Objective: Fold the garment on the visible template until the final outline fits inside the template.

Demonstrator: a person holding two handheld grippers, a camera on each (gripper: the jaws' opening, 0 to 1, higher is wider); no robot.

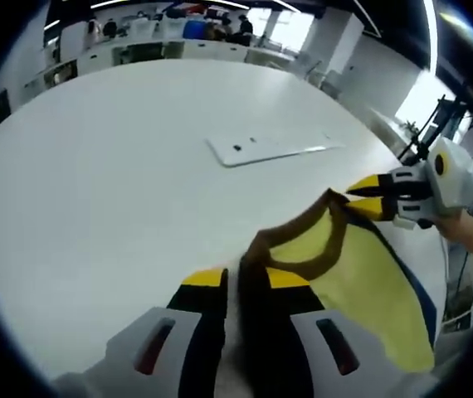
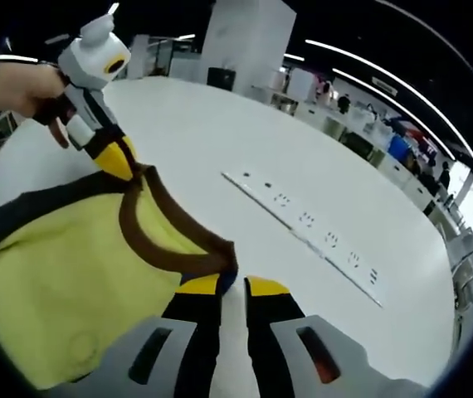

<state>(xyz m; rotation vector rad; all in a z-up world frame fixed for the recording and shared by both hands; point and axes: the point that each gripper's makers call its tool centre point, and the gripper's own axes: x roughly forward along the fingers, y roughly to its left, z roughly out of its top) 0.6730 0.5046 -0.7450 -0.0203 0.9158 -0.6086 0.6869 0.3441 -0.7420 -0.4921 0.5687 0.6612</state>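
Black-and-yellow jaws of the left gripper (image 1: 245, 280) are pinching the brown collar of the yellow garment (image 1: 361, 278) at 6 o'clock in the left gripper view. At 3 o'clock, the right gripper (image 1: 369, 197) is clamping the same collar. Beyond, at 12 o'clock, a white power strip (image 1: 271, 148) is lying on the white table (image 1: 112, 166), apart from the garment.

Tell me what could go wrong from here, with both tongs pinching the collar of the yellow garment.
1. Both tongs, left and right, hold only the brown collar edge. The thin bite could slip as the yellow garment is moved.
2. The garment hangs near the table edge, so a dropped side may slide off.
3. The white plate with sockets lies close ahead; dragged fabric could snag there.
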